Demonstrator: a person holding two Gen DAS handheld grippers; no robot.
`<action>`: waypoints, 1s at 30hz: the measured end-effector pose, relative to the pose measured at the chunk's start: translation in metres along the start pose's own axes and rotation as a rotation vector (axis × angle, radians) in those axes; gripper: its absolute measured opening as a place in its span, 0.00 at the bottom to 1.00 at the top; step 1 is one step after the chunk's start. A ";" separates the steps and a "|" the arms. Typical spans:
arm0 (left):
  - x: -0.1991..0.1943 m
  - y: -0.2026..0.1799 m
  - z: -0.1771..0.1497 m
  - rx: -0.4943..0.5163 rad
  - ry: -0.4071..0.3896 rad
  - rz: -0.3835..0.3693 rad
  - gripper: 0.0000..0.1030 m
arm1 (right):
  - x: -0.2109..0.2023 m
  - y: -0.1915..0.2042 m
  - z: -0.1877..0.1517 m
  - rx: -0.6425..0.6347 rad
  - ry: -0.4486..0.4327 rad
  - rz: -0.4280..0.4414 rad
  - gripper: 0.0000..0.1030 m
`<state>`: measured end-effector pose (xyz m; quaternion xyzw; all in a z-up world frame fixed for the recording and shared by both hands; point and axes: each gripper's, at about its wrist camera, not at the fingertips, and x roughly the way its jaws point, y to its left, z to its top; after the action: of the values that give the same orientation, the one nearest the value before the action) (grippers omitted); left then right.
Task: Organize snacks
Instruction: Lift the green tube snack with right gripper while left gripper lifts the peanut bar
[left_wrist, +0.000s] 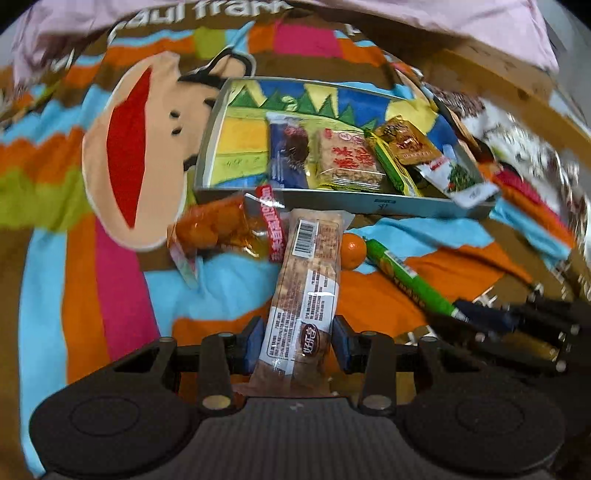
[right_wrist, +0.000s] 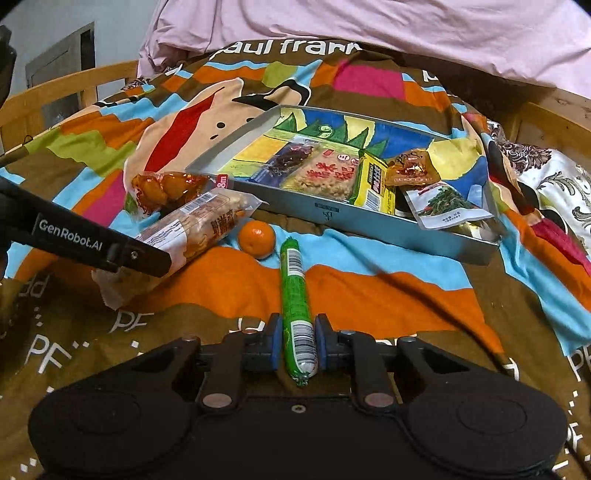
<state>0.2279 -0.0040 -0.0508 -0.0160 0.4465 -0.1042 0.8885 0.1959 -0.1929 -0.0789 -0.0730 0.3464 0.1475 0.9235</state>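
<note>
My left gripper (left_wrist: 298, 341) is shut on a long brown pastry pack (left_wrist: 308, 291), which also shows at the left of the right wrist view (right_wrist: 192, 229). My right gripper (right_wrist: 297, 341) is shut on a green sausage stick (right_wrist: 294, 291), which lies on the blanket and also shows in the left wrist view (left_wrist: 410, 278). A grey tray (right_wrist: 332, 218) with a colourful painted floor holds several snack packs. An orange chicken-foot pack (right_wrist: 166, 188) and a mandarin (right_wrist: 256, 238) lie in front of the tray.
Everything rests on a striped cartoon blanket (right_wrist: 369, 284) over a bed. A pink quilt (right_wrist: 369, 33) lies behind the tray. A wooden bed rail (right_wrist: 70, 85) runs at the left and right. A patterned pillow (right_wrist: 554, 181) sits at the right.
</note>
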 end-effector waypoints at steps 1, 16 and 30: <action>0.000 0.001 -0.001 0.002 -0.005 0.001 0.42 | 0.002 0.001 0.000 -0.004 -0.007 -0.007 0.24; 0.023 -0.019 -0.014 0.118 -0.091 0.099 0.50 | 0.029 0.011 0.000 -0.091 -0.051 -0.041 0.31; -0.001 -0.029 -0.016 0.072 -0.131 0.074 0.39 | 0.013 0.046 -0.018 -0.431 -0.090 -0.189 0.18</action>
<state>0.2097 -0.0314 -0.0566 0.0259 0.3836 -0.0860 0.9191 0.1794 -0.1506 -0.1025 -0.2936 0.2572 0.1342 0.9108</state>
